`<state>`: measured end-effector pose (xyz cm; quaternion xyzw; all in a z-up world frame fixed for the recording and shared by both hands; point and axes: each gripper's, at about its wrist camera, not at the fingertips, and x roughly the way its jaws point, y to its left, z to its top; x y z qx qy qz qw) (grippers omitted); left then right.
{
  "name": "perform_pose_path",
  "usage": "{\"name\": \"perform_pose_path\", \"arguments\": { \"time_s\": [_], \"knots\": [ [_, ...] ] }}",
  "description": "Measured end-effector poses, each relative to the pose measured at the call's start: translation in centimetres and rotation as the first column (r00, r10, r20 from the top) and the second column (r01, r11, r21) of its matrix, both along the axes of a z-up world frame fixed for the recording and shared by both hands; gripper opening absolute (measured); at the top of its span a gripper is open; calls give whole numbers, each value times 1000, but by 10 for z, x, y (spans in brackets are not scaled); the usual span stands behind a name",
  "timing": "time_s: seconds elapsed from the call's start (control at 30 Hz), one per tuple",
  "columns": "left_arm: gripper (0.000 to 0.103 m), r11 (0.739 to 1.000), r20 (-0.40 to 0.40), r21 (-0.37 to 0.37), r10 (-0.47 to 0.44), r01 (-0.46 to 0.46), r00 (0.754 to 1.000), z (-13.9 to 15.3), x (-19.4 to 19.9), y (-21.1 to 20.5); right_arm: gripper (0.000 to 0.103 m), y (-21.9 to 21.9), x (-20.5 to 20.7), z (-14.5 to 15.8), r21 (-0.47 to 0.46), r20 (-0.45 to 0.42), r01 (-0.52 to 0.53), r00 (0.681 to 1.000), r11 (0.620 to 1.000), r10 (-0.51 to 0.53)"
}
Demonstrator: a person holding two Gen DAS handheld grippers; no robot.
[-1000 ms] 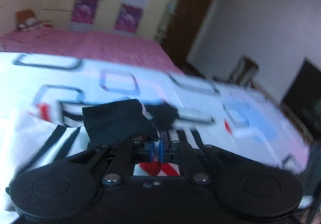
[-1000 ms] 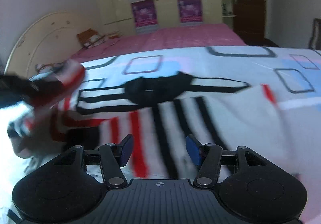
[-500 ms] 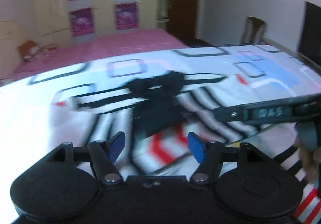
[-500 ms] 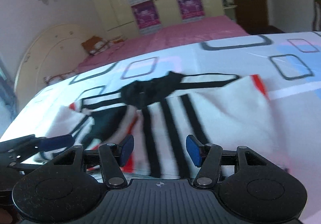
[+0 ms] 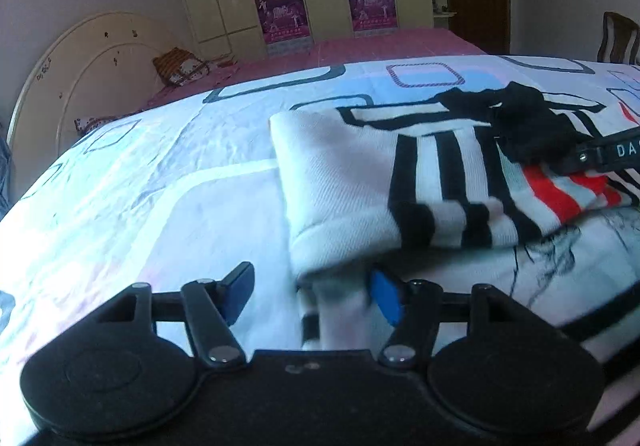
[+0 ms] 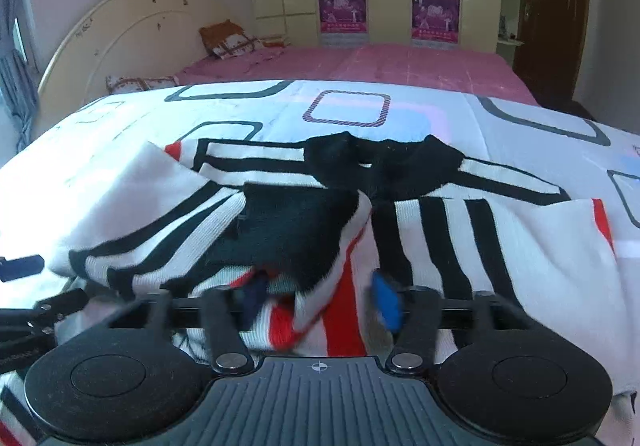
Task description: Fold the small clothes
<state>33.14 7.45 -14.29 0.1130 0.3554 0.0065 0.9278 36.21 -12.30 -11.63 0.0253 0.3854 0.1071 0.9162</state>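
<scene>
Garment and jaws: in our left wrist view the striped sweater (image 5: pixel 420 182) lies from 12 to 3 o'clock of the left gripper (image 5: pixel 312 296), and its folded left edge runs down between the two blue pads.
Long axis: we judge that this folded edge runs nearly along the fingers, from the jaws toward 12 o'clock; the black collar (image 5: pixel 516 114) lies at 2 o'clock.
Nearer hand: the right gripper (image 6: pixel 316 300) is nearer to the loose part, because the folded-in sleeve (image 6: pixel 224 242) ends directly between its fingers.
Left jaws: released, spread wide, with cloth between them but no pinch that we can see.
Right jaws: also apart; the red and white hem lies across the gap, and the left pad is partly covered, so we see no firm grip.
Where it lies: on the patterned bedsheet (image 5: pixel 132 182), flat, collar at the far side.
Look of the garment: white knit with black stripes and some red bands, thick and soft; one sleeve is already laid over the chest, the right side still lies open at 2 o'clock in the right view.
Next move, our judgement: the right hand should close on the hem and bring it toward the collar.
</scene>
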Motion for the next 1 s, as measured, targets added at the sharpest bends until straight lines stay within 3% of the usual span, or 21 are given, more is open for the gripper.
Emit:
{"name": "perform_pose_path", "arguments": {
  "time_s": [0.03, 0.07, 0.13, 0.23, 0.43, 0.6, 0.93, 1.0],
  "knots": [
    [53, 1000, 6, 12, -2, 2, 1000, -2, 5, -1, 16, -2, 2, 1, 8, 1, 8, 1000, 1000, -8],
    [44, 1000, 8, 16, -2, 2, 1000, -2, 7, 0, 12, -7, 3, 5, 22, 9, 22, 1000, 1000, -23],
    [31, 1000, 1, -15, -13, 13, 1000, -4, 11, 5, 7, -19, 2, 15, 37, 44, 64, 997, 997, -66],
    [23, 999, 21, 14, -51, 51, 998, -3, 4, 2, 6, -45, -1, 23, 38, 59, 133, 989, 990, -136],
    [20, 997, 9, 21, -76, 76, 997, -6, 2, 3, 6, -89, -9, -2, 85, -75, 221, 974, 972, -215],
    [20, 992, -1, 59, -116, 116, 993, -8, -4, 1, 7, -98, -15, -1, 116, -86, 222, 973, 968, -213],
    [20, 995, -57, -42, -92, 89, 994, 0, -8, 16, 8, -112, -30, -1, 84, -90, 235, 970, 968, -227],
    [20, 993, -63, -94, -74, 68, 995, 9, -11, 23, 8, -113, -32, 5, 94, -86, 216, 974, 972, -208]
  ]
}}
